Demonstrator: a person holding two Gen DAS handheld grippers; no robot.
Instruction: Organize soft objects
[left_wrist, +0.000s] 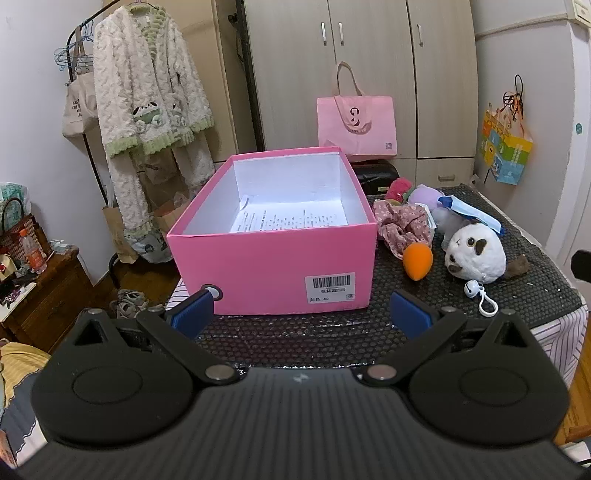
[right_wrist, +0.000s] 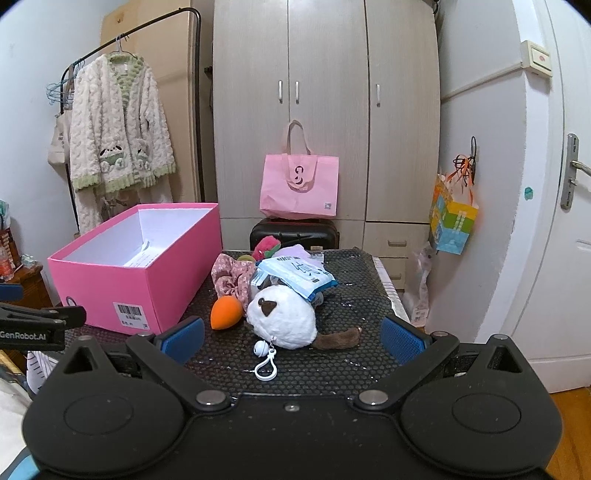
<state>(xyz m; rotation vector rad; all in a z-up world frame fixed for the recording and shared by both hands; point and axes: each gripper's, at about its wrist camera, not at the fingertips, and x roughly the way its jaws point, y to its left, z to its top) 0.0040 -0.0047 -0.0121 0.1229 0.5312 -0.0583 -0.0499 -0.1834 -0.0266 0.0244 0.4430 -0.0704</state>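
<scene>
Plush toy (right_wrist: 282, 317) lies ahead between the right gripper's (right_wrist: 291, 334) spread fingers; left gripper (left_wrist: 301, 312), spread, faces the pink box (left_wrist: 273, 258).

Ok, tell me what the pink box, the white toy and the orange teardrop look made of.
Pink box: seemingly matte cardboard, with flat walls, crisp edges and a white inside.
White toy: fuzzy plush fabric, with a furry nap.
Orange teardrop: smooth and matte, probably soft foam; the pictures cannot confirm it.

Spread left tool (left_wrist: 301, 308) faces pink box (left_wrist: 273, 266), soft toys (left_wrist: 474, 254) beside it.
</scene>
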